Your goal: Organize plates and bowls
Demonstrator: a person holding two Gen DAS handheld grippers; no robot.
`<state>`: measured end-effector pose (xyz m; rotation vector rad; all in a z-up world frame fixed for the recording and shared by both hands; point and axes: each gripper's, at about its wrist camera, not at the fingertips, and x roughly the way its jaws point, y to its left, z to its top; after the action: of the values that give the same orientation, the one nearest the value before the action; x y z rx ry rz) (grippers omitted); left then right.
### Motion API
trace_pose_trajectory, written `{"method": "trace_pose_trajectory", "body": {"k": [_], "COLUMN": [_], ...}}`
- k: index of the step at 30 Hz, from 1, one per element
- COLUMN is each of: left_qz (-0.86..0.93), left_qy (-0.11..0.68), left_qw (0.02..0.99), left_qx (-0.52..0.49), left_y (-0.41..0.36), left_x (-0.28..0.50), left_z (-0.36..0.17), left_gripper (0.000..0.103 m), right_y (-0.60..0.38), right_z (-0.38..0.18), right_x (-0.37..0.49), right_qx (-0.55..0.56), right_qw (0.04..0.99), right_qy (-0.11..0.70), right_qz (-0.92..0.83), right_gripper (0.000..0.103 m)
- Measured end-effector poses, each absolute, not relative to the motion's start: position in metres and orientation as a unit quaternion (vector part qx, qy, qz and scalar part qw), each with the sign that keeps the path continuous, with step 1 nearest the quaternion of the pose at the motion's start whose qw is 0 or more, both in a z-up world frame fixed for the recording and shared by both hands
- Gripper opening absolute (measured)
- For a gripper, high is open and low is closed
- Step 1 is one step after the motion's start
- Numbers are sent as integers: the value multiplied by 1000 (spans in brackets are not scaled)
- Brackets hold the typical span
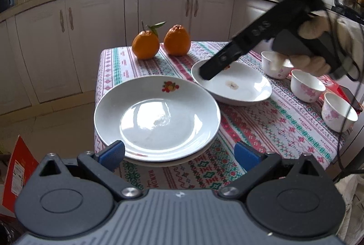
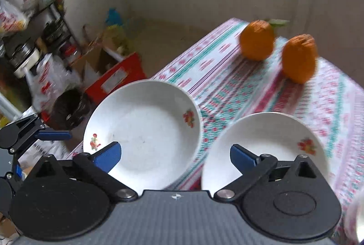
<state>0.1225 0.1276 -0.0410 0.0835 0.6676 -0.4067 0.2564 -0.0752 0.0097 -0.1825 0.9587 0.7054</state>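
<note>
A white plate with a fruit print (image 1: 157,119) lies on another plate at the table's near left corner; it also shows in the right wrist view (image 2: 143,131). A second white plate (image 1: 234,83) lies to its right, seen too in the right wrist view (image 2: 264,144). Three white floral bowls (image 1: 307,85) stand in a row at the right. My left gripper (image 1: 179,154) is open just in front of the stacked plates. My right gripper (image 2: 175,156) is open and empty above the gap between the two plates; its fingers (image 1: 211,69) hang over the second plate's far rim.
Two oranges (image 1: 161,41) stand at the table's far edge. The patterned tablecloth (image 1: 261,128) covers the table. A red box (image 1: 18,169) and clutter sit on the floor to the left. Kitchen cabinets (image 1: 91,24) run behind.
</note>
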Motion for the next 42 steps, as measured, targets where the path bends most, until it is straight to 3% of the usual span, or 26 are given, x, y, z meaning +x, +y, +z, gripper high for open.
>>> {"method": "trace_pose_trajectory", "body": {"k": [10, 18, 28, 42], "left_qz": [-200, -208, -212, -270], "left_qy": [309, 319, 342, 362], "left_qw": [927, 922, 909, 882], "left_qx": [68, 76, 106, 137], "left_y": [107, 87, 62, 23], "left_x": [116, 136, 182, 263], "left_z": [-27, -22, -17, -13], "left_gripper": [102, 102, 102, 102], "right_y": [-111, -149, -150, -157], "right_z": [14, -25, -69, -84], "right_x": [163, 153, 174, 187], "right_qx": [-111, -29, -46, -64], "right_qw": [907, 905, 887, 899], "right_qy": [352, 401, 446, 414], "right_qz": [204, 135, 112, 125], "right_gripper": [103, 103, 103, 103]}}
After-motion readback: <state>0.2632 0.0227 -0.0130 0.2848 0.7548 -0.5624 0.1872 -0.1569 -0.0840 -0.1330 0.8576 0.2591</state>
